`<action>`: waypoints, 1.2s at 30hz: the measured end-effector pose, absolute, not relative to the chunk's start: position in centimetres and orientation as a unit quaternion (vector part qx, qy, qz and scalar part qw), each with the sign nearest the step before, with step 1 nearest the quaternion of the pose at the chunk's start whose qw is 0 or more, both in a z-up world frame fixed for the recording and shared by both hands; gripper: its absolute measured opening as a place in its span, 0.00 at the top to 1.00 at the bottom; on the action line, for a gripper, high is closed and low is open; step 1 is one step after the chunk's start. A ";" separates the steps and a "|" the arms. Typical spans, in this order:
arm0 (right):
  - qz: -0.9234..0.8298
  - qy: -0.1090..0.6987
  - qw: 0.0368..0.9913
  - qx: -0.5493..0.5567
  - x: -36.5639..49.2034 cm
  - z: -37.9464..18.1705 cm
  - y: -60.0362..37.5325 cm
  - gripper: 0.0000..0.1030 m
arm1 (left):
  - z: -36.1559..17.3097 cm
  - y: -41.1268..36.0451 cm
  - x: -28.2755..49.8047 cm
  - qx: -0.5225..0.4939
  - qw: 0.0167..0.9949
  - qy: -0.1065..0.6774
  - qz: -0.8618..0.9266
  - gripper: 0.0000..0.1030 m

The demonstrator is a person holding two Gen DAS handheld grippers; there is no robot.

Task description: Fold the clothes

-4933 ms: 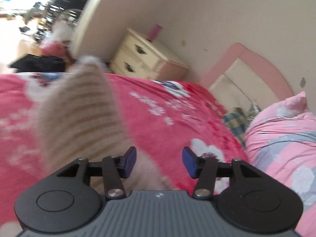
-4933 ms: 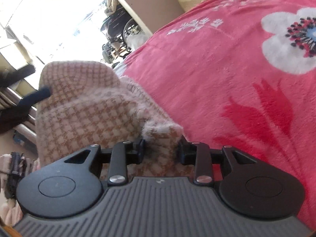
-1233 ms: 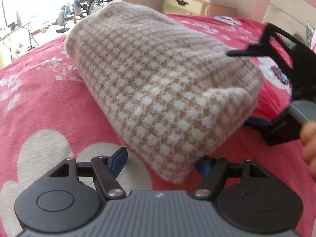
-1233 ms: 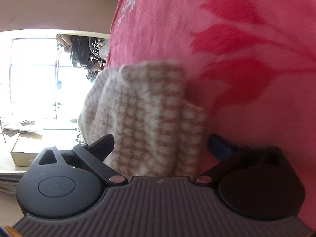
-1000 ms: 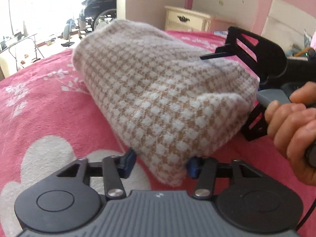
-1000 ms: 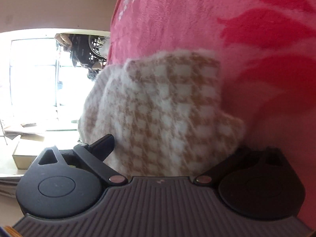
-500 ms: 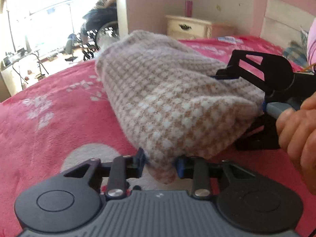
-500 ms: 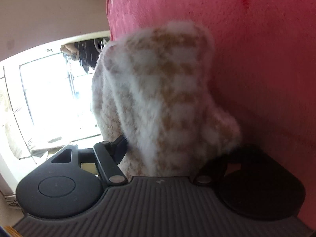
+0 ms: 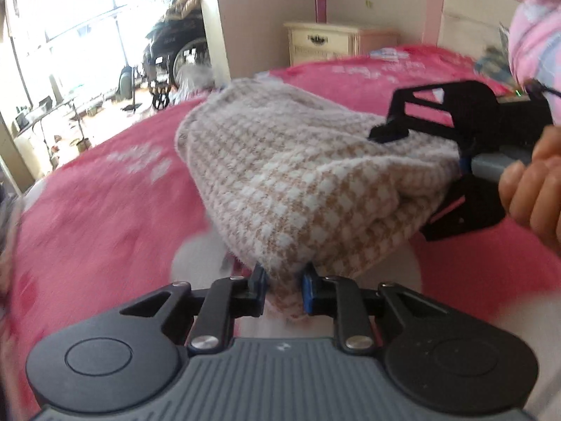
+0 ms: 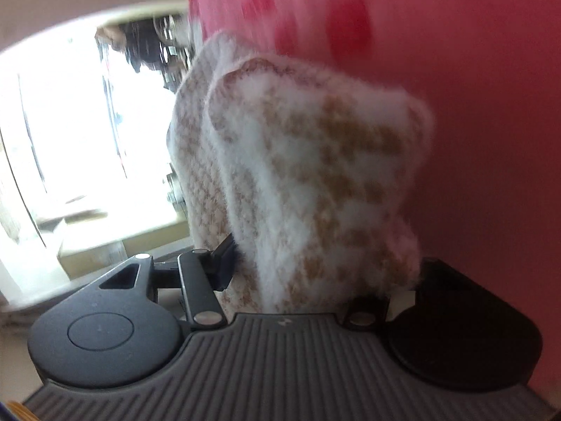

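A folded beige-and-white checked knit garment (image 9: 315, 175) hangs as a thick bundle just above the pink flowered blanket (image 9: 105, 210). My left gripper (image 9: 283, 286) pinches the bundle's near corner between its blue pads, and its jaws are still closing. My right gripper (image 9: 410, 182), held by a hand (image 9: 533, 189), clamps the bundle's right end from above and below. In the right wrist view the garment (image 10: 315, 158) fills the space between the closing jaws of the right gripper (image 10: 315, 273). One of its fingers is hidden behind the fabric.
The blanket covers the whole bed. A cream nightstand (image 9: 322, 40) stands against the far wall beside a pink headboard (image 9: 455, 7). A pink quilt (image 9: 536, 35) lies at the far right. A wheelchair (image 9: 175, 52) and clutter stand by the bright window at the left.
Both grippers' jaws have narrowed from wide apart onto the bundle. The bundle has come up off the blanket and travels with both hands; the background is motion-blurred.
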State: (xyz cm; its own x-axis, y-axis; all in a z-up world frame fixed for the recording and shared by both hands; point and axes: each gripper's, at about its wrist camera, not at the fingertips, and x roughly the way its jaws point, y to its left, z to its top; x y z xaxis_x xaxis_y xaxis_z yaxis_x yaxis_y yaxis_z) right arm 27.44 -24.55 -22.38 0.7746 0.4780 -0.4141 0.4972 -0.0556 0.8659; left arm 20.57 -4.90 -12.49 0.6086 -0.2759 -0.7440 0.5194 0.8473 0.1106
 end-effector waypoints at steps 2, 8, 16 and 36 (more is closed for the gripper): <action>0.011 0.368 0.595 0.715 26.2 -22.0 -22.7 0.46 | -12.2 -2.8 18.2 0.161 0.867 0.415 -0.225 0.81; 0.024 0.447 0.595 0.667 25.6 -21.3 -19.3 0.24 | -10.4 1.0 13.2 0.154 0.853 0.438 -0.239 0.73; -0.007 0.441 0.644 0.625 22.8 -13.7 -21.8 0.18 | -5.6 3.9 14.1 0.091 0.903 0.366 -0.207 0.63; 0.036 0.534 0.806 0.252 21.6 -14.4 -17.9 0.49 | -12.1 -1.0 19.3 0.170 0.854 0.444 -0.209 0.57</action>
State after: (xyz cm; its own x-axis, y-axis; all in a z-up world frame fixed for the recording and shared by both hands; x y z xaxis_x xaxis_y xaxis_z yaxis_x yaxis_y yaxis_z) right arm 21.59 -17.90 -14.37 0.4263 0.3284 -0.8429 0.2109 0.8700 0.4456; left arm 19.26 -0.99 -12.13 0.5174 -0.2064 -0.8305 0.5085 0.8547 0.1044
